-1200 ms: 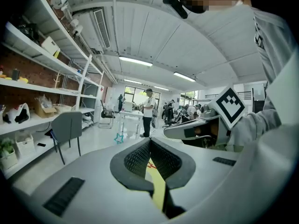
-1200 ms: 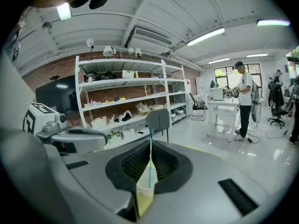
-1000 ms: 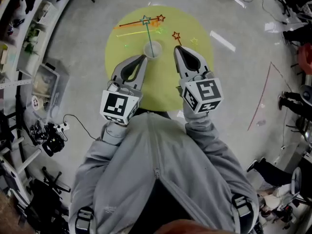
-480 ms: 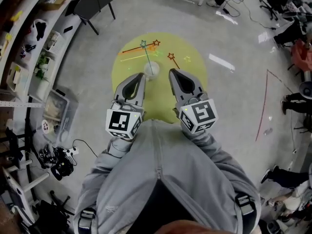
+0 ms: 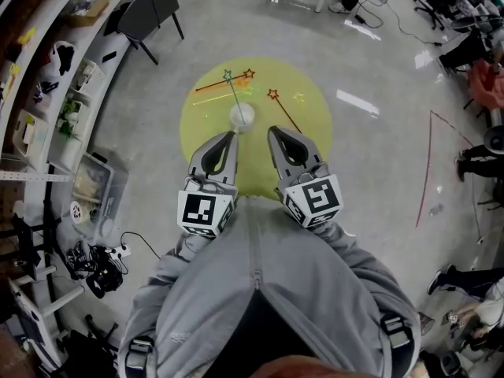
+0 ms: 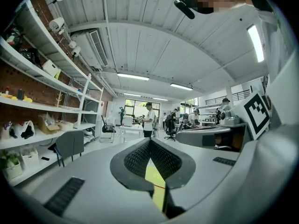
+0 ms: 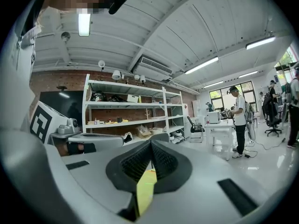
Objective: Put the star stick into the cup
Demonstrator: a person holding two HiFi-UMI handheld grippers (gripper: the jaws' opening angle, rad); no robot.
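- Left hand-held gripper (image 5: 230,135) and right hand-held gripper (image 5: 272,131): jaws together on both, nothing between them, same as a second ago.
- Teal star stick (image 5: 233,93) stands tilted in the cup (image 5: 242,116), upper centre of the frame, on the yellow worktop (image 5: 315,132).
- Change: a second ago the cup sat between my gripper tips. I have drawn back, and it now lies clear ahead of them.
- Red star stick (image 5: 285,112) lies flat just right of the cup, unmoved.

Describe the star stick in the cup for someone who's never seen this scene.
A round yellow mat lies on the floor, a white cup near its middle. The teal star stick leans out of that cup; the other star sticks lie flat on the mat.
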